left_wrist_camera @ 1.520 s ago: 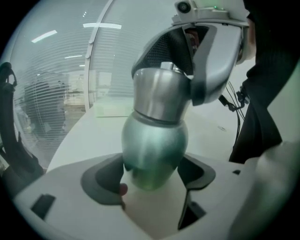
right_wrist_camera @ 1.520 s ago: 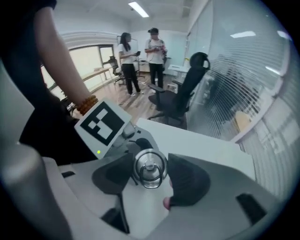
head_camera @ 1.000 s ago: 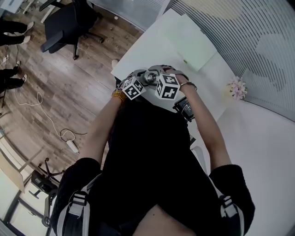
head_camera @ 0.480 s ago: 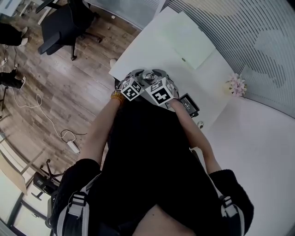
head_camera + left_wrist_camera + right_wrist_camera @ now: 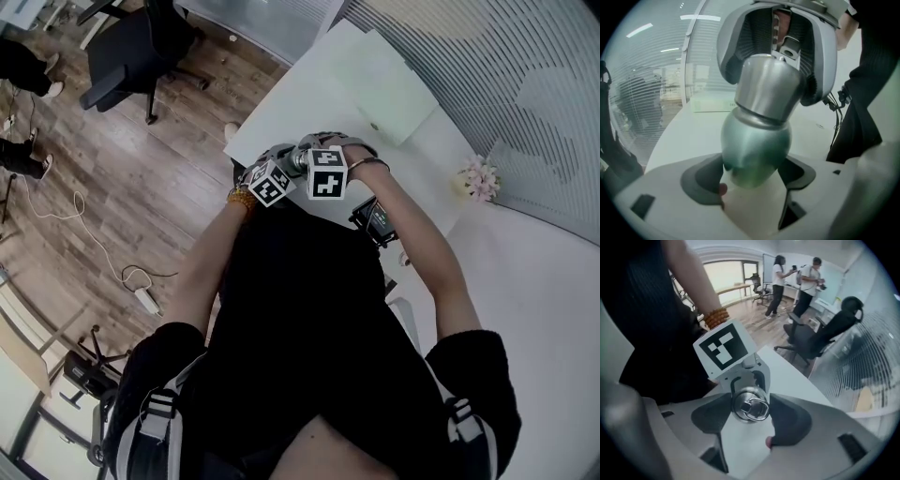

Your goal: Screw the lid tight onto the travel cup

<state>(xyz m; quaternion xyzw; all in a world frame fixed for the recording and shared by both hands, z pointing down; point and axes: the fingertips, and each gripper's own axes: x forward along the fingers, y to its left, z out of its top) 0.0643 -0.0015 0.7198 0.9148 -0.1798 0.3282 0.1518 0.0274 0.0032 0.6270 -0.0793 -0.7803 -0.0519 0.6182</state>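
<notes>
Steel cup (image 5: 757, 140) in left gripper (image 5: 752, 180) | right gripper (image 5: 750, 419) just closed on lid (image 5: 750, 404)

Black top (image 5: 309, 319), bead bracelet (image 5: 241, 195), pale grey left gripper (image 5: 752, 180)

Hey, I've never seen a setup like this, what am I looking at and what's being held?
A person at a white table holds a clamp tool, called a gripper, in each hand. One picture looks down from a head camera; the other two come from cameras on the grippers. The left gripper clamps a metal travel cup. The right gripper has just been closing its jaws on the lid. A pale sheet and small flowers sit on the table.
</notes>
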